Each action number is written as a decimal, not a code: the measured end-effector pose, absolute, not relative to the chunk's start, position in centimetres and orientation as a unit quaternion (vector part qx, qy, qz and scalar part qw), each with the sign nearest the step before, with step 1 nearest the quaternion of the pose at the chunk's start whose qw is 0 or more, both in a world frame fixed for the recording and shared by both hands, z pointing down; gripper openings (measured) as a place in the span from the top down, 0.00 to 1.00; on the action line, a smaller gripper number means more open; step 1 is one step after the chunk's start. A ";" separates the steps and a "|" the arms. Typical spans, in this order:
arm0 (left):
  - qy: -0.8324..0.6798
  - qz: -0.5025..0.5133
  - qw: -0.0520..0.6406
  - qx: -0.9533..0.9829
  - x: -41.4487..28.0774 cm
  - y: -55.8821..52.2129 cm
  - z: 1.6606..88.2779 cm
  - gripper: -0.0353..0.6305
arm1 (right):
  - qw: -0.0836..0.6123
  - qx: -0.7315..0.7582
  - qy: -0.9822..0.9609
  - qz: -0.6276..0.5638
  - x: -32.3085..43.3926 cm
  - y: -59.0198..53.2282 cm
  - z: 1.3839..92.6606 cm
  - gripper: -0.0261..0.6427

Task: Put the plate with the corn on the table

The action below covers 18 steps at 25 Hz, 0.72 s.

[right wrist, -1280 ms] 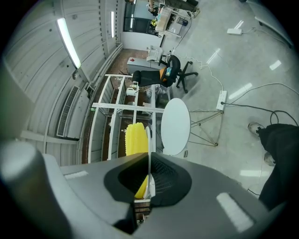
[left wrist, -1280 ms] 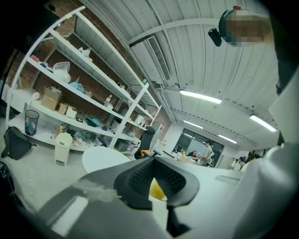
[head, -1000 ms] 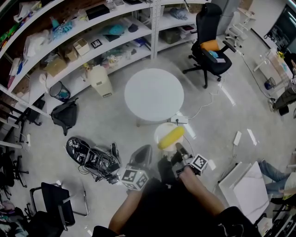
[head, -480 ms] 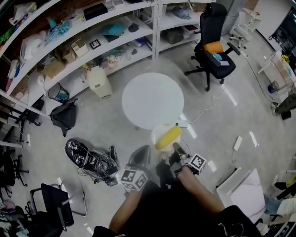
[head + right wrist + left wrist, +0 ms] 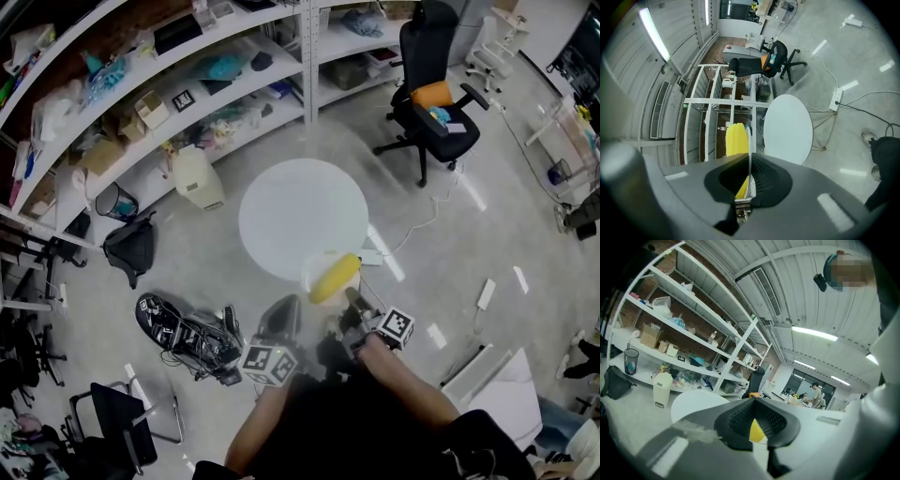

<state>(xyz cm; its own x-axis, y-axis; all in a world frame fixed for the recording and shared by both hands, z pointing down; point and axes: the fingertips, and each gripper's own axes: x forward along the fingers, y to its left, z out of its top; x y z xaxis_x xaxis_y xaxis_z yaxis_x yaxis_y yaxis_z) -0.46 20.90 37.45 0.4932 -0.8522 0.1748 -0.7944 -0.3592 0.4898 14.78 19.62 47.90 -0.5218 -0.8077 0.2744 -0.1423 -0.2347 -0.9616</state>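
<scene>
Left tool and right tool, each clenched on the rim of the plate, hold it in the air by the near edge of the round surface. Keep both hands level (the corn lies loose and would likely roll) and lower together.

The round white table top looks smooth and matt, like painted board or plastic. The pale round plate is smooth with a faint sheen, plastic or ceramic I cannot tell. The yellow corn cob on it is ribbed in even rows and looks like glossy plastic. The left gripper and the right gripper have matt grey plastic jaws lined with black pads of finely gridded rubber. The grey concrete floor is polished and throws back glare. The white shelving is painted metal, and the black office chair looks cloth-covered
</scene>
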 end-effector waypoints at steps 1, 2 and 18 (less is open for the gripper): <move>-0.502 -0.054 0.264 0.822 -0.2 20.4 37.5 0.94 | 0.250 -0.418 0.566 -0.665 15.0 19.1 48.0 0.93; -0.504 -0.054 0.263 0.821 0.0 19.9 37.5 0.94 | 0.249 -0.416 0.568 -0.665 15.1 18.5 48.0 0.93; -0.532 -0.063 0.261 0.803 0.6 13.8 37.1 0.94 | 0.231 -0.402 0.572 -0.676 16.0 12.1 48.6 0.93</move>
<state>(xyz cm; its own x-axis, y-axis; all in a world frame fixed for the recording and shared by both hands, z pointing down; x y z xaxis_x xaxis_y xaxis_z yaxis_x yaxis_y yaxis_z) 0.60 13.76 37.09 0.4257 -0.8874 0.1770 -0.8215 -0.2970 0.4868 15.96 12.08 48.62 -0.5704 -0.7728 0.2784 -0.1470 -0.2375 -0.9602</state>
